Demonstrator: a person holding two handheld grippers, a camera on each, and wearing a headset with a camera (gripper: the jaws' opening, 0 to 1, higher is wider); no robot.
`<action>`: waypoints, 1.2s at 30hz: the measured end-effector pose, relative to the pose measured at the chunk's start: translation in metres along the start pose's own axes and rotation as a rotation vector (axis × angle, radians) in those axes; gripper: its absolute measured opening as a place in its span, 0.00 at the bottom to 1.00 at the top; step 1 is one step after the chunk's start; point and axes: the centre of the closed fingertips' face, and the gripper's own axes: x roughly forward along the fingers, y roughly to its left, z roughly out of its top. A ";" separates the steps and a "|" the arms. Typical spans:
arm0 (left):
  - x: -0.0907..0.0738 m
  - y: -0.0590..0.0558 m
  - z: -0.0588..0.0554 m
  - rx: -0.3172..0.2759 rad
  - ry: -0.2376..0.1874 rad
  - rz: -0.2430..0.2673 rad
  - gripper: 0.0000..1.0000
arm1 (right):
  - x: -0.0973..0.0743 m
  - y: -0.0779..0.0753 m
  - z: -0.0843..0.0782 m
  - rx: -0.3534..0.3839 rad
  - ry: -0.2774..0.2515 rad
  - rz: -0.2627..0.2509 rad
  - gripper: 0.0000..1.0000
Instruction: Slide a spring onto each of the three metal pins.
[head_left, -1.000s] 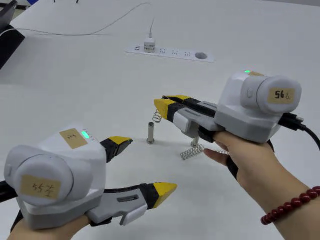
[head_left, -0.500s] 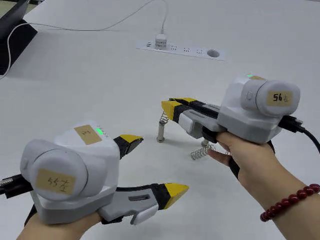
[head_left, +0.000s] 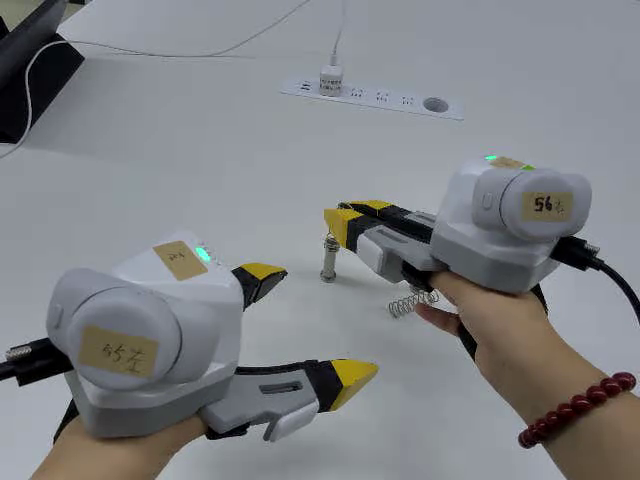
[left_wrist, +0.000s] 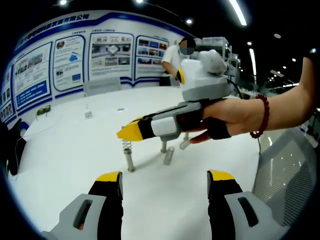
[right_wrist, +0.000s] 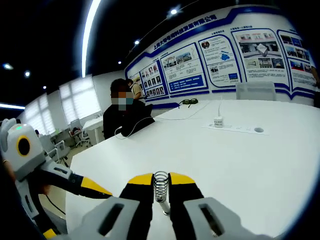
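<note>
My right gripper (head_left: 342, 222) jaws pinch a spring (right_wrist: 160, 187) atop an upright pin (head_left: 328, 263) on the worktop (head_left: 200, 150); left gripper (left_wrist: 165, 178) jaws spread wide, empty.

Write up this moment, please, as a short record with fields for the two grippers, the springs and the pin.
Right gripper: shut on a small coiled steel spring
Held spring: upright, directly over a short upright metal pin, lower coils at the pin's top
Left gripper: open, holding nothing, apart from the pin
Second coiled steel spring: lying loose on the white table, near the pin
Background: white power strip at the table's far side
</note>
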 end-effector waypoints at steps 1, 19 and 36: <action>0.000 0.000 0.000 -0.006 0.000 -0.002 0.69 | 0.000 0.001 0.000 -0.015 0.002 0.001 0.12; -0.001 0.001 0.000 -0.005 0.003 0.003 0.70 | 0.005 0.007 -0.010 -0.179 0.065 -0.018 0.12; -0.002 0.004 -0.001 -0.004 0.008 0.013 0.72 | 0.011 0.003 -0.029 -0.179 0.125 -0.024 0.12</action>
